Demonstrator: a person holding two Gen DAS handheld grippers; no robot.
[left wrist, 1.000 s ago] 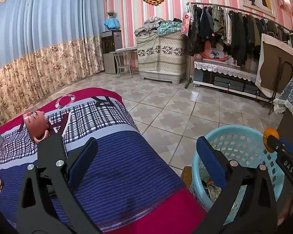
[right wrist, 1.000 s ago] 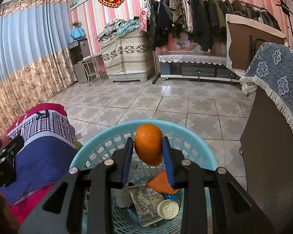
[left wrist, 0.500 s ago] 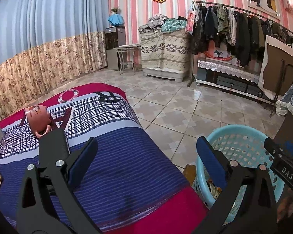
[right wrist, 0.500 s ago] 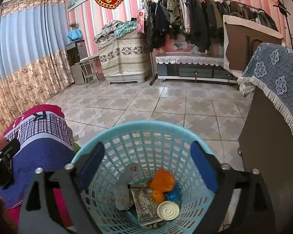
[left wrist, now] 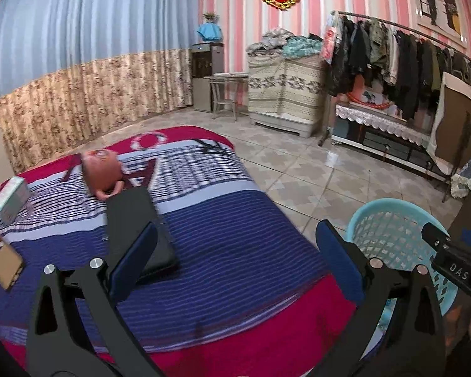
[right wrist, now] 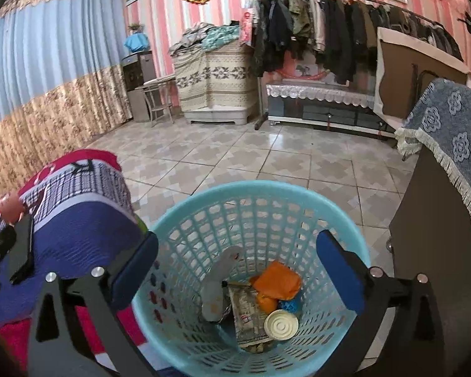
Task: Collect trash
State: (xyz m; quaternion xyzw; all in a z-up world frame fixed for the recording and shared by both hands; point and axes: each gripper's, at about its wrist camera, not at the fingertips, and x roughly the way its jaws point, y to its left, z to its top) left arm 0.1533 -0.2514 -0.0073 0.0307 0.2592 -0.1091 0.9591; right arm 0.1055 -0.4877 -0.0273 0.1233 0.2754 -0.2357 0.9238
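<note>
Trash point(right wrist: 268, 306) lies at the bottom of a light-blue basket point(right wrist: 204, 207) on the tiled floor, just beside a striped bed point(left wrist: 229, 251). Above the basket's rim the right gripper point(right wrist: 237, 270) hangs, jaws opening with nothing between them. The left gripper point(left wrist: 235, 259) hovers over the bedspread, spread wide and empty, near a black phone point(left wrist: 138, 220).

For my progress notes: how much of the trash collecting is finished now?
Done: orange peel, a wrapper and a round lid lie in the blue basket. In hand: nothing; the right gripper, jaws opening, is empty. Left: possibly the small boxes on the bed.
</note>
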